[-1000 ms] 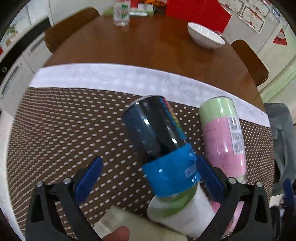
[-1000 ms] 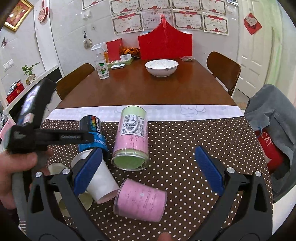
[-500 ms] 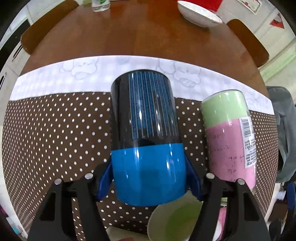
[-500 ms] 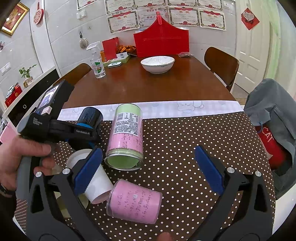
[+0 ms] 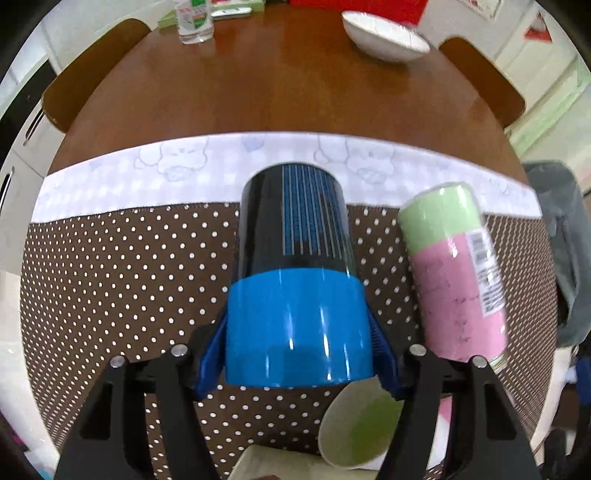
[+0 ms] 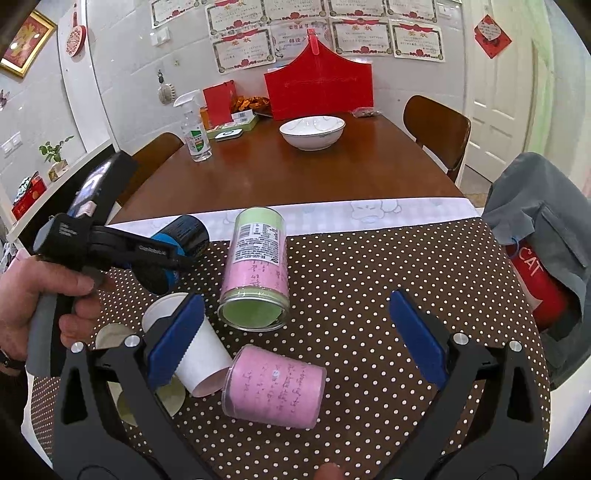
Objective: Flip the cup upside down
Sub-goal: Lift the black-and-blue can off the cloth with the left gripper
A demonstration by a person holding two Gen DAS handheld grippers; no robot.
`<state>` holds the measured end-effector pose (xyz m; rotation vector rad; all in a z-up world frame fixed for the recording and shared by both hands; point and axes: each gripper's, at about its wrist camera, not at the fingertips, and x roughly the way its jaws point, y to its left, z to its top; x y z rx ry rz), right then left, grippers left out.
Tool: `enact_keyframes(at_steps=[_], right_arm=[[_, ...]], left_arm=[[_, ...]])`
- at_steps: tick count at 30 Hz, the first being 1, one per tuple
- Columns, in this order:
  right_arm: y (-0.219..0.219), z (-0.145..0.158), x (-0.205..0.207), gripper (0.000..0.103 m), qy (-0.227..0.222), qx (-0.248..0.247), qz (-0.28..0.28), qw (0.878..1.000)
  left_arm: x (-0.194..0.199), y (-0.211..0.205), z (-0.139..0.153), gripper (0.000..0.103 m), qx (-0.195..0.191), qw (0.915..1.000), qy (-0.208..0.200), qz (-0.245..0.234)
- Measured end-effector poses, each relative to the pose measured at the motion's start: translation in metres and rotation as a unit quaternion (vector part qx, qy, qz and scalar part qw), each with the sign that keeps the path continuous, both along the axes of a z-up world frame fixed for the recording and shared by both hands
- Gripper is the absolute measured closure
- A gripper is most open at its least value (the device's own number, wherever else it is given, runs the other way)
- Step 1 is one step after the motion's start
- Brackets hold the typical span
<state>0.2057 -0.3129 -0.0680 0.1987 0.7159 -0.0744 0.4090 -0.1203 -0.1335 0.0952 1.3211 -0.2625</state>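
The left gripper (image 5: 299,354) clamps the blue-and-black cup (image 5: 295,280) just left of the green-and-pink canister (image 5: 452,273); the right gripper (image 6: 295,332) gapes wide, holding nothing.

A home dining room; a wooden dining table (image 6: 295,173) stands with wooden chairs (image 6: 437,125) around it and a white bowl (image 6: 312,131) on top; a dotted brown tablecloth (image 6: 369,277) covers the near end; framed certificates (image 6: 362,37) and red paper ornaments (image 6: 493,35) hang on the tiled wall; a spray bottle (image 6: 194,129), snacks (image 6: 251,101) and a potted plant (image 6: 55,157) sit about.
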Motion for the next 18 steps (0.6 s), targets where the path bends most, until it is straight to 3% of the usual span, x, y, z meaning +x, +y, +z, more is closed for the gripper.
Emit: enact_keyframes(at_steps=[6, 9, 18], right_arm=[[0.0, -0.001, -0.001, 0.005, 0.002, 0.0, -0.003, 1.0], [-0.002, -0.003, 0.0, 0.005, 0.004, 0.001, -0.005, 1.0], [-0.002, -0.011, 0.008, 0.005, 0.013, 0.002, -0.004, 1.0]], left_arm=[[0.012, -0.019, -0.013, 0.036, 0.033, 0.9994, 0.011, 0.005], [0.024, -0.023, -0.018, 0.036, 0.026, 0.9991, 0.028, 0.017], [0.056, -0.042, -0.027, 0.036, 0.033, 0.9989, 0.023, 0.026]])
